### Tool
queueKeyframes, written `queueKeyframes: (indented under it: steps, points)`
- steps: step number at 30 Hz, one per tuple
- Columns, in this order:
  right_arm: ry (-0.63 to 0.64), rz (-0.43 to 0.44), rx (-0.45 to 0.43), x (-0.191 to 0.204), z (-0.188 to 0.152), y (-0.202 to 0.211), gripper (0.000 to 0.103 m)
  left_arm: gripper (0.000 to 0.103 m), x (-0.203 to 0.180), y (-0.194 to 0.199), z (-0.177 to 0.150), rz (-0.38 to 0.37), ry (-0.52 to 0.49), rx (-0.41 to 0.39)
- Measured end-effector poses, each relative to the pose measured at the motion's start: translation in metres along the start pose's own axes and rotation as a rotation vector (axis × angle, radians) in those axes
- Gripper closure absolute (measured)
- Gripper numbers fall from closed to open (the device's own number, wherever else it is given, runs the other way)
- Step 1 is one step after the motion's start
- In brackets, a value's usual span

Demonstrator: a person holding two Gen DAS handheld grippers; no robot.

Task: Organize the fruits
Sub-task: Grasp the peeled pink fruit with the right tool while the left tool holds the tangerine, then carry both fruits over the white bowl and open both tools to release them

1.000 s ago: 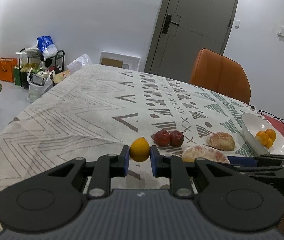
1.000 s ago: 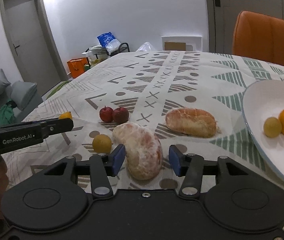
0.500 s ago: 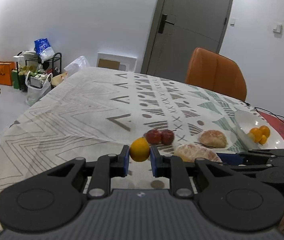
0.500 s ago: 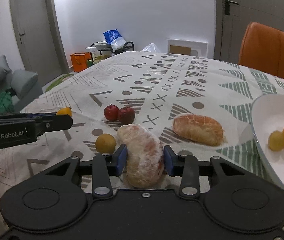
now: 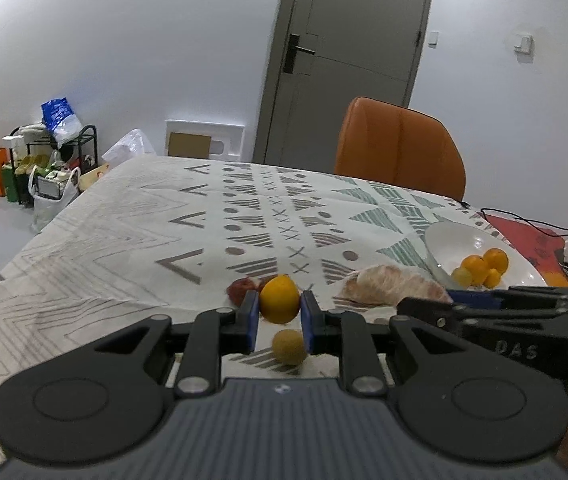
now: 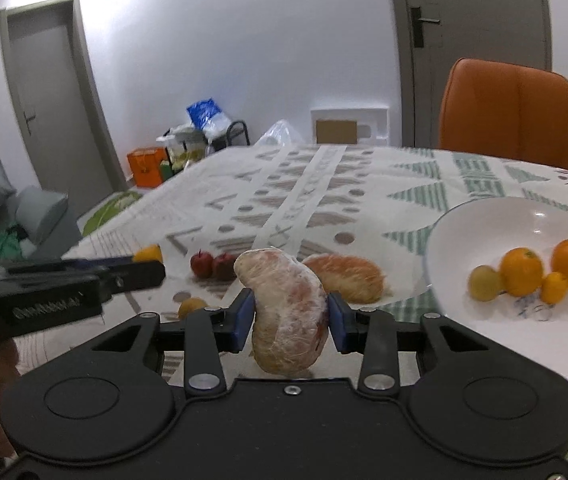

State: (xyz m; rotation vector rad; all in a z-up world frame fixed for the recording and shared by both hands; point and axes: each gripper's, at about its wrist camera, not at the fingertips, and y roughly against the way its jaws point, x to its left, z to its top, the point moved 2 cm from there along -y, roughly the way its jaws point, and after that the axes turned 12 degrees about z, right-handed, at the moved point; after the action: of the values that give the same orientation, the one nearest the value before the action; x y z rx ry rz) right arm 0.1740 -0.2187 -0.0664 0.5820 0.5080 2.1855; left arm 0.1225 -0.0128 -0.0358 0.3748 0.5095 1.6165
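The left gripper [image 5: 280,322] is pinching an orange fruit [image 5: 279,298] between its jaws, above the table [image 5: 124,240]. The right gripper [image 6: 289,322] is clamping a peeled pomelo piece [image 6: 289,312], lifted beside the white bowl [image 6: 484,216]. Its side lettering is blurring beyond reading.

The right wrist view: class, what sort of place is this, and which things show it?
Most likely a room in a home, perhaps a dining area: a table under a patterned cloth, an orange chair, a grey sofa and a white bowl of fruit.
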Motion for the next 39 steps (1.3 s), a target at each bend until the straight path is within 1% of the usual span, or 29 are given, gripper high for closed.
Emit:
queueKeyframes:
  steps: [9, 15, 27, 39]
  points:
    - [-0.033, -0.029, -0.075, -0.021, 0.005, 0.031, 0.066, 0.083, -0.031, 0.004, 0.006, -0.023, -0.046, -0.025]
    - [-0.057, -0.053, -0.105, -0.037, 0.003, 0.046, 0.066, 0.083, -0.053, 0.003, 0.006, -0.042, -0.069, -0.028]
    - [-0.113, -0.110, -0.159, -0.071, -0.007, 0.073, 0.066, 0.083, -0.097, -0.001, 0.006, -0.090, -0.122, -0.033]
    - [-0.164, -0.153, -0.190, -0.099, -0.017, 0.089, 0.066, 0.083, -0.135, -0.008, 0.005, -0.141, -0.166, -0.029]
